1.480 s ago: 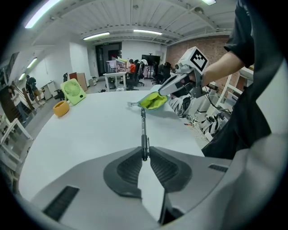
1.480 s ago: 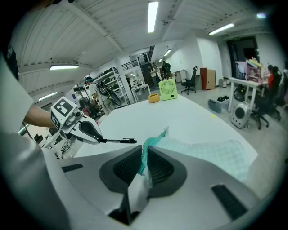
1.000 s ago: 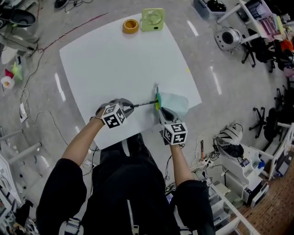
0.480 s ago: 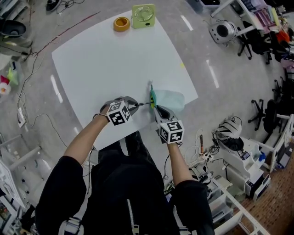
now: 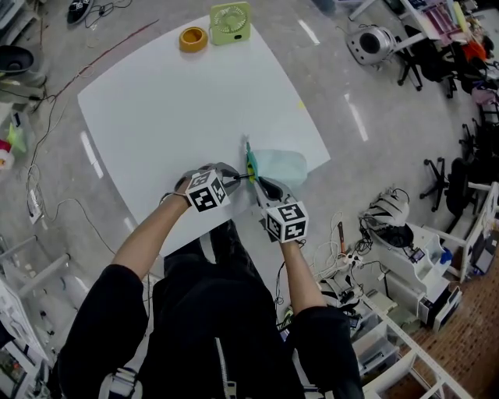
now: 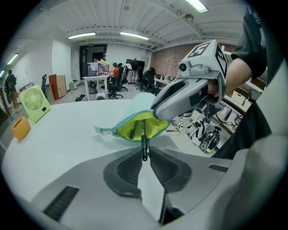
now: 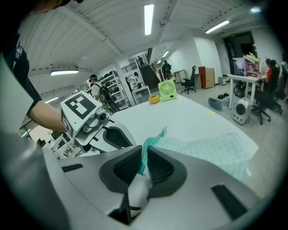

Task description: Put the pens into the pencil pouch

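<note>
A pale teal pencil pouch [image 5: 278,165] with a lime lining lies near the right edge of the white table [image 5: 171,101]. My right gripper [image 5: 262,185] is shut on the pouch's teal zipper edge [image 7: 146,152] and holds the mouth up and open. My left gripper [image 5: 232,180] is shut on a black pen [image 6: 144,143]. The pen's front end reaches into the open mouth [image 6: 140,126]. A second dark pen [image 6: 132,130] lies inside the pouch. In the left gripper view the right gripper [image 6: 158,110] hangs over the mouth at the right.
At the table's far edge stand a green desk fan [image 5: 231,20] and a yellow tape roll [image 5: 192,37]. The table's near edge runs just below both grippers. Chairs, cables and boxes crowd the floor to the right.
My left gripper has moved right toward the pouch, carrying the black pen's tip into the open mouth. The right gripper has kept its hold on the zipper edge in place.
</note>
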Tool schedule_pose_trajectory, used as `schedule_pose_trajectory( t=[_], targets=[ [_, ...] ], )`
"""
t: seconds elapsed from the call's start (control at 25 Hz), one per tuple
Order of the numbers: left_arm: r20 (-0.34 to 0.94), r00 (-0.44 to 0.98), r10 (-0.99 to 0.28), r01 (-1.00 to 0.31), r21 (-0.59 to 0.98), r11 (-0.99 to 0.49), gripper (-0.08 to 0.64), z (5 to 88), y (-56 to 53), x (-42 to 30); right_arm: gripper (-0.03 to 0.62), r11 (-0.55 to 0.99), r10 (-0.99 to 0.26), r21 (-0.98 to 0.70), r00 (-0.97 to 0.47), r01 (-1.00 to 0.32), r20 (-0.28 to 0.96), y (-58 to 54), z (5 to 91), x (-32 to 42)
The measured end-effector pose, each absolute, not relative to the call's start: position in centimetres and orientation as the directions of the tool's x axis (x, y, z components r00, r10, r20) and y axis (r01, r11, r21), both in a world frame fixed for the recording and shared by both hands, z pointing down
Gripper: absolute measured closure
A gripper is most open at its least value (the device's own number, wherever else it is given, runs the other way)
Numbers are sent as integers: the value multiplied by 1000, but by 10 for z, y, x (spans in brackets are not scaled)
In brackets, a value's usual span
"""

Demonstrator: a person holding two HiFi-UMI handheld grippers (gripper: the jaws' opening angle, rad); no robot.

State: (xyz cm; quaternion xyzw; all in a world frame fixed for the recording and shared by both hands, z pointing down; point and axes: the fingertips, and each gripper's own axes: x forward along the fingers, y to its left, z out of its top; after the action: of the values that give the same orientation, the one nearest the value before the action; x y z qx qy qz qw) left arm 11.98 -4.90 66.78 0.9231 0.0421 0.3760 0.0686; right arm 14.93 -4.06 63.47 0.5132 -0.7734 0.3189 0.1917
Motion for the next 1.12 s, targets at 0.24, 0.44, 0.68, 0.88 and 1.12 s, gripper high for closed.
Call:
schedule_pose_trajectory(
  t=[0.24,0.44,0.68,0.88,1.12],
  targets=[
    [664,734,140,26,179,-984,488,663,-50,138,541,281,-667,-315,-421,-906,615,-38,633,148],
    [640,751,163,34,209,-977,488,663,-49,154,541,284,-664,-332,-435,-899,609,-37,633,146],
    [595,782,188,37,257,-966,488,661,-50,165,541,295,-662,-342,-448,-892,601,-37,628,144],
    [553,807,207,23,322,-947,487,664,-53,170,541,291,-663,-351,-452,-890,597,-38,628,143],
    [521,830,201,-19,387,-922,486,664,-55,178,543,288,-663,-352,-451,-891,598,-36,628,144]
  ],
)
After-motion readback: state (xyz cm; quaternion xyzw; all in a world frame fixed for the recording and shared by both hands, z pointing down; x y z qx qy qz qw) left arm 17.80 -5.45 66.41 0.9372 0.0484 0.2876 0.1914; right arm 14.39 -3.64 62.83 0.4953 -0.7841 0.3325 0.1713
